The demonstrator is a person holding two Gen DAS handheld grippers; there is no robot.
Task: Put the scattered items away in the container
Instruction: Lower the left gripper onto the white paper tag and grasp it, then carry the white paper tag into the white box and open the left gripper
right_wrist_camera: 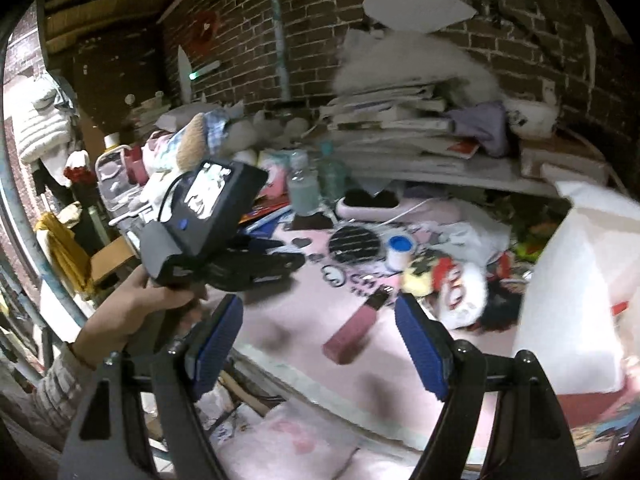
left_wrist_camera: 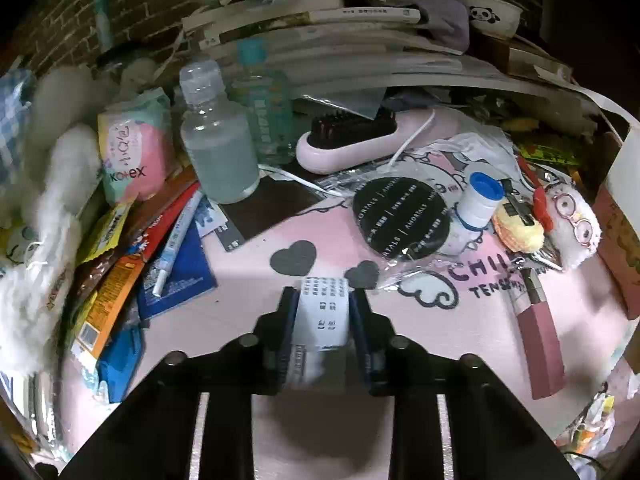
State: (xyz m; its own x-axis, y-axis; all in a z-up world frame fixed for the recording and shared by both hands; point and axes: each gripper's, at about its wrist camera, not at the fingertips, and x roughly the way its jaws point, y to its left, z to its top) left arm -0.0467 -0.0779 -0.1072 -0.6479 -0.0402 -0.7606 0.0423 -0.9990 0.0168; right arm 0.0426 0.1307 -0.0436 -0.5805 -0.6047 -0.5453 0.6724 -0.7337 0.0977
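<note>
- Nearest in the left wrist view, the left gripper (left_wrist_camera: 322,320) is pinching a small white tube (left_wrist_camera: 323,312) printed with dark text; its fingers (left_wrist_camera: 289,322) are pressing on both sides, closed almost fully on it.
- The tube is sitting low over the pink table (left_wrist_camera: 248,248) mat, between two dark heart shapes. It looks light and a little squashy, so I judge a gentle grip across its middle should do.
- Just right of it, a pink lipstick-like stick (left_wrist_camera: 538,344) is lying flat on the mat. It looks stiff, smooth and possibly slippery; taking it across its long sides seems safest.
- In the right wrist view, the right gripper (right_wrist_camera: 320,340) is hovering with its fingers (right_wrist_camera: 218,344) standing wide apart and holding nothing; the same pink stick (right_wrist_camera: 352,330) is showing in the gap between them, further off.
- A person's hand (right_wrist_camera: 160,296) is holding the left tool to the left in that view.
- Further back, a black round disc (left_wrist_camera: 400,216) in clear wrapping, a white bottle with a blue cap (left_wrist_camera: 480,200) and a fluffy toy with glasses (left_wrist_camera: 572,224) are lying close together.
- At the right edge, a white box (right_wrist_camera: 580,280) is standing; this may be the container, though I cannot tell.
- Farthest, a clear bottle (left_wrist_camera: 218,140), a pink hairbrush (left_wrist_camera: 360,140) and stacked books (left_wrist_camera: 320,24) are crowding against a brick wall.
</note>
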